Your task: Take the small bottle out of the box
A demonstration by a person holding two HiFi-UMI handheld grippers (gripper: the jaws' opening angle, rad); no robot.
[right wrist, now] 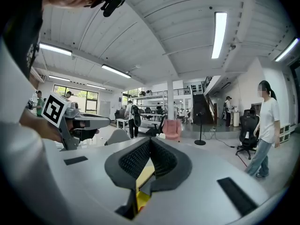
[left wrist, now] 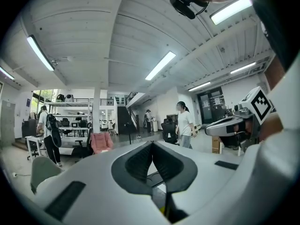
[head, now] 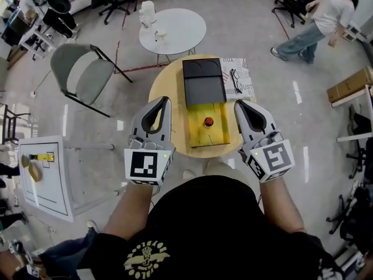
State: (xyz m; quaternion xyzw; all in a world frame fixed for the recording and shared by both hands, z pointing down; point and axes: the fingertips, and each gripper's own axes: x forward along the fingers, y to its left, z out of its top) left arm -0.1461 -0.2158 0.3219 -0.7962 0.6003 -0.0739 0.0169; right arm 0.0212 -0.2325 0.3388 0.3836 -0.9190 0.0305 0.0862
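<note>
A box lies open on the round wooden table [head: 166, 80], its black lid [head: 203, 82] folded away and its yellow inside [head: 208, 132] towards me. The small bottle [head: 208, 121] shows as a red-orange cap in the middle of the yellow part. My left gripper [head: 165, 100] hovers just left of the box, jaws shut and empty. My right gripper [head: 238, 104] hovers just right of it, also shut and empty. Both gripper views look out level over the room. The left gripper [left wrist: 152, 144] and the right gripper [right wrist: 150, 142] have their pads together, and a sliver of the yellow box [right wrist: 142, 178] shows below the right one.
A printed sheet with glasses [head: 238, 77] lies beside the lid. Beyond stand a white round table [head: 175, 31] with cups and a grey chair [head: 81, 69]. A white table [head: 44, 174] is at my left. A person [head: 317, 22] walks at the far right, near cardboard boxes [head: 349, 83].
</note>
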